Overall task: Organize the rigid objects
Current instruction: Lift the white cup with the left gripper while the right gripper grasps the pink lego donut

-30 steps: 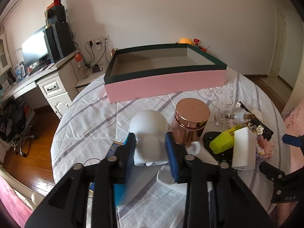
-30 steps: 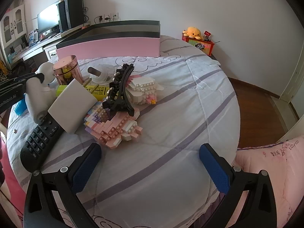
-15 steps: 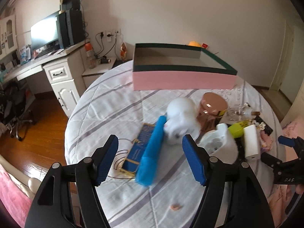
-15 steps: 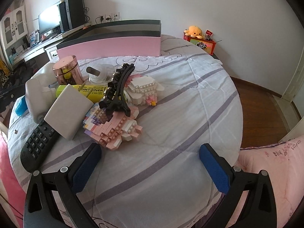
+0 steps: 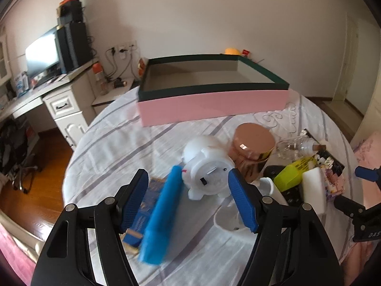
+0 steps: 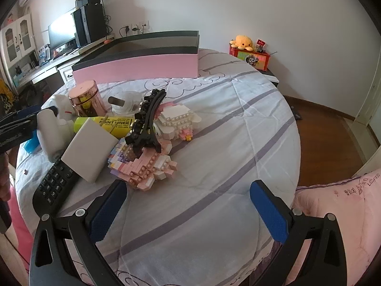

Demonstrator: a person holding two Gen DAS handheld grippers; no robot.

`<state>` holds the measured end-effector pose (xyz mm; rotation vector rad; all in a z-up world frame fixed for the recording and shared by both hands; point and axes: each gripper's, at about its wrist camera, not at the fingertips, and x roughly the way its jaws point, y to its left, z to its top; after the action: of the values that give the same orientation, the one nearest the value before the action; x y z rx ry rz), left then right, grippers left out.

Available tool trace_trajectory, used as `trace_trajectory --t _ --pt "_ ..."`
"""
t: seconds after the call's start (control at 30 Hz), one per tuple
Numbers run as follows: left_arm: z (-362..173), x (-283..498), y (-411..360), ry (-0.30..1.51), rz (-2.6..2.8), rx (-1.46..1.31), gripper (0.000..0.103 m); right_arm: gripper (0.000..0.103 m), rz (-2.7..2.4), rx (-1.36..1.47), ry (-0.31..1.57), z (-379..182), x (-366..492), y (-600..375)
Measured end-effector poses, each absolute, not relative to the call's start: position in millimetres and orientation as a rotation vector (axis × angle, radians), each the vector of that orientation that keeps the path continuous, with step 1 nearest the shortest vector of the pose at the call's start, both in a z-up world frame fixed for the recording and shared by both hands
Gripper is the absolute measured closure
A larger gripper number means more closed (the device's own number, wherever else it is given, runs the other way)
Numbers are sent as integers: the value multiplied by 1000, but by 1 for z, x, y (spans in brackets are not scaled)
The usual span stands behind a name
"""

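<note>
Pink box [image 5: 212, 104] sits empty, nothing sorted yet. Left gripper [image 5: 190, 205] fingers just opened, spread around the white piggy bank [image 5: 208, 171] without touching; right gripper [image 6: 188, 212] spread, empty. Whole pile remains on the table [image 6: 226, 143].

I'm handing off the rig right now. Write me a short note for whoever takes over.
Left tongs: open, jaws have just been opening, nothing gripped; white figurine and blue block lie on the table just ahead.
Right tongs: open, empty, over bare tablecloth.
Pink box: at the far side; the inside that shows holds nothing.
Clutter in front of it: copper jar, yellow marker, remote, white slab, black tower model, brick models.
Done: nothing boxed.
Left: probably load everything into the box.
</note>
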<state>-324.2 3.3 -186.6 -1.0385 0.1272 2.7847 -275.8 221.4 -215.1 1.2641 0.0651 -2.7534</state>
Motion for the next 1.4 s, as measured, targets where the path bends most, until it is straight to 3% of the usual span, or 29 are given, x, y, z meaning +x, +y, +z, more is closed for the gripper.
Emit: trace_trajectory --t 0.4,0.5,0.7,0.77,0.83,1.1,1.23,1.3,1.37,1.4 --pt "-191 -355 13 -16 2700 -1099 33 0 -2734 1223 8 -209 -279 230" --pt "-191 -354 13 -9 2684 -1077 53 0 -2735 1217 -14 -208 -280 232" --pt "-189 -339 17 113 2681 -1033 60 0 -2733 1205 -20 -207 -279 230" --pt "-183 -333 14 98 2705 -1018 78 0 -2736 1190 -29 -205 -277 230" --pt "-178 -330 10 85 2695 -1014 81 0 -2739 1167 -45 -202 -276 230" --pt "-180 -326 5 74 2691 -1012 78 0 -2707 1213 -27 -215 -290 214" --pt "-187 -328 4 71 2701 -1046 50 0 -2711 1220 2 -224 -293 205" --pt "-191 -330 3 64 2693 -1057 46 9 -2705 1175 -5 -224 -294 205" --pt "-192 -332 4 52 2692 -1054 46 38 -2689 1156 11 -222 -294 205" --pt "-193 -333 5 53 2691 -1055 45 42 -2694 1155 16 -220 -294 208"
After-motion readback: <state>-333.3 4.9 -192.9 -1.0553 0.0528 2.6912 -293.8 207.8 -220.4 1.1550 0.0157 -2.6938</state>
